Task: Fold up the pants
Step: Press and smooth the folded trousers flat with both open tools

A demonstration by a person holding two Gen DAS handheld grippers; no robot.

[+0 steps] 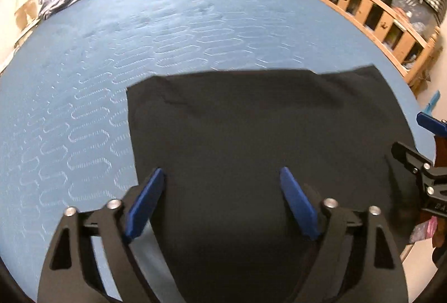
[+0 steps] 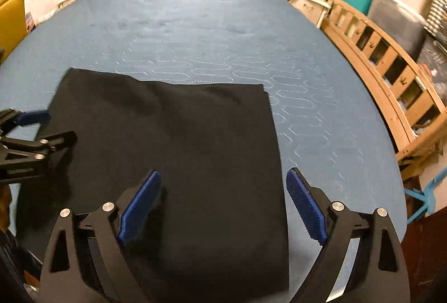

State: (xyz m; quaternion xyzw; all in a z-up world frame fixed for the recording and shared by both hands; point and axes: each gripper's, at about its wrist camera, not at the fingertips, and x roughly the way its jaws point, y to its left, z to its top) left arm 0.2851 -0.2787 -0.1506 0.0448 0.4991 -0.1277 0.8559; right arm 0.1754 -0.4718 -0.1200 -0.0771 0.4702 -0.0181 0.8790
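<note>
Lying flat on the blue bed (image 1: 173, 32), the black pants (image 1: 251, 135) form a folded rectangle. Left gripper (image 1: 222, 177) hovers over the near left portion, jaws spread, empty. Right gripper (image 2: 223, 180) hovers likewise, straddling the right edge. Recommended: grasp both near corners evenly, then fold away, aligning edges.

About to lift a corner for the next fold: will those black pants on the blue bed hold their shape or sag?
Likely floppy: the pants lie flat and follow the mattress, with soft creases near the far edge. A lifted corner would probably droop, so the stacked layers may slide apart. Both tongs, left and right, are open above the cloth, holding nothing.
</note>
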